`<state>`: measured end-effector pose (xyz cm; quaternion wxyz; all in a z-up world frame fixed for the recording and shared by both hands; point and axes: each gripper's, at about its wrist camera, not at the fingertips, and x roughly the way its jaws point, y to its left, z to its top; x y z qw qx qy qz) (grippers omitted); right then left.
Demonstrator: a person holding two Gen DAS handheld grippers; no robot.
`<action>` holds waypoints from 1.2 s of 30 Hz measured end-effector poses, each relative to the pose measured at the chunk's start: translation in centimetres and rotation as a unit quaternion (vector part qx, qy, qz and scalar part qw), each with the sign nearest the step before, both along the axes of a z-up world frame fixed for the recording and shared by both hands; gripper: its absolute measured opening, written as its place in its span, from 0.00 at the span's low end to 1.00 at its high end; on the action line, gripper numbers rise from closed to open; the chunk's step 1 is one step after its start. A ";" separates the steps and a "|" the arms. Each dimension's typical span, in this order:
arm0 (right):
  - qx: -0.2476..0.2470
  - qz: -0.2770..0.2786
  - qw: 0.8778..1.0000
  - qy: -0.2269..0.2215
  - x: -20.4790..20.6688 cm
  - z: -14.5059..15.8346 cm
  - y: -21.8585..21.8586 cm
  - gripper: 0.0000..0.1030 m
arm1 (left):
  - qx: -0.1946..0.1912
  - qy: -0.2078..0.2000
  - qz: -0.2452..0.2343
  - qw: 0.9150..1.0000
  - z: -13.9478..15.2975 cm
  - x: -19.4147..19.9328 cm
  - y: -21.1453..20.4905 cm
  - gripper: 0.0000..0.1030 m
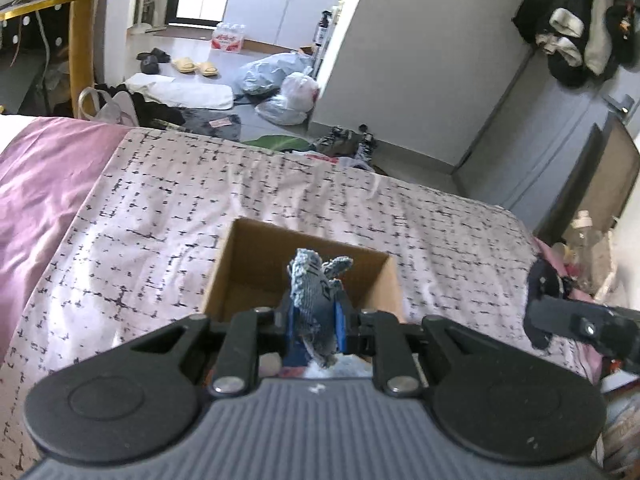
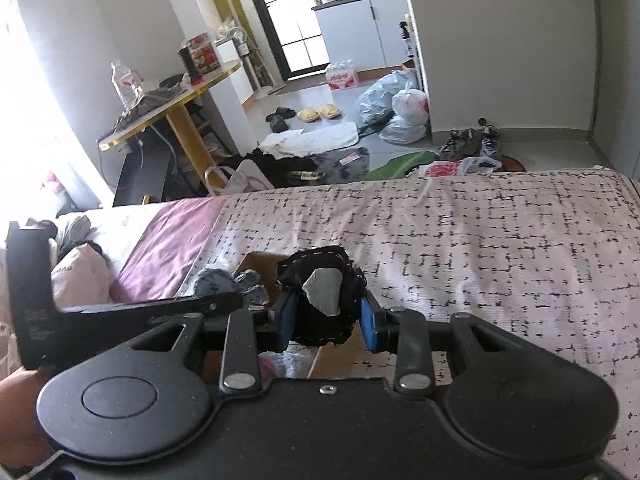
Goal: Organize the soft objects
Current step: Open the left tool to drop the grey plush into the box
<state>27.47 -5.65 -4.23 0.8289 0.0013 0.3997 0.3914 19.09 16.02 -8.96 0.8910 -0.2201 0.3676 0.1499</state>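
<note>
My left gripper (image 1: 316, 330) is shut on a grey knitted soft piece (image 1: 314, 294), which sticks up between its blue pads over an open cardboard box (image 1: 244, 256) on the bed. In the right wrist view my right gripper (image 2: 328, 316) is shut on a black soft object with a grey patch (image 2: 324, 292), held above the same cardboard box (image 2: 260, 262). The grey knitted piece (image 2: 224, 282) and the left gripper's black arm show at the left of that view. The right gripper's black finger (image 1: 560, 316) shows at the right edge of the left wrist view.
The box sits on a bed with a pink black-patterned sheet (image 1: 400, 216) and a mauve cover (image 1: 44, 184). Beyond the bed lie clothes, plastic bags (image 1: 288, 88), slippers (image 1: 196, 66) and shoes (image 1: 348, 142) on the floor. A gold-legged table (image 2: 176, 100) stands left.
</note>
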 end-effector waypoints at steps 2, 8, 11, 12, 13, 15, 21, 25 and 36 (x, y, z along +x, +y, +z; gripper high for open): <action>-0.002 0.006 1.000 0.003 0.0 -0.3 0.8 0.32 | 0.003 0.005 0.001 1.000 -0.6 0.4 0.5 0.17; -0.010 0.017 1.000 0.008 0.1 -1.2 2.3 0.32 | 0.018 0.030 -0.016 0.999 -2.6 2.3 1.3 0.18; -0.012 0.016 1.000 0.018 0.5 -1.7 2.8 0.32 | 0.020 0.039 -0.015 0.999 -3.6 3.0 1.7 0.18; -0.014 0.018 1.000 0.018 0.7 -1.8 3.0 0.32 | 0.019 0.041 -0.016 0.999 -3.8 3.2 1.9 0.18; -0.017 0.019 1.000 0.018 0.8 -1.9 3.1 0.32 | 0.019 0.043 -0.019 0.999 -4.0 3.4 1.9 0.18; -0.023 0.022 0.999 0.021 1.0 -2.3 3.4 0.32 | 0.020 0.047 -0.018 0.999 -4.4 3.8 2.2 0.18; -0.030 0.022 0.999 0.031 1.8 -3.1 4.1 0.32 | 0.015 0.062 -0.011 0.998 -5.4 4.9 2.8 0.18; -0.033 0.019 0.999 0.036 1.9 -3.5 4.4 0.32 | 0.020 0.077 -0.008 0.997 -5.9 5.4 2.6 0.18; -0.038 0.010 0.998 0.042 2.0 -3.9 4.8 0.33 | 0.030 0.066 -0.010 0.997 -4.4 4.7 2.6 0.31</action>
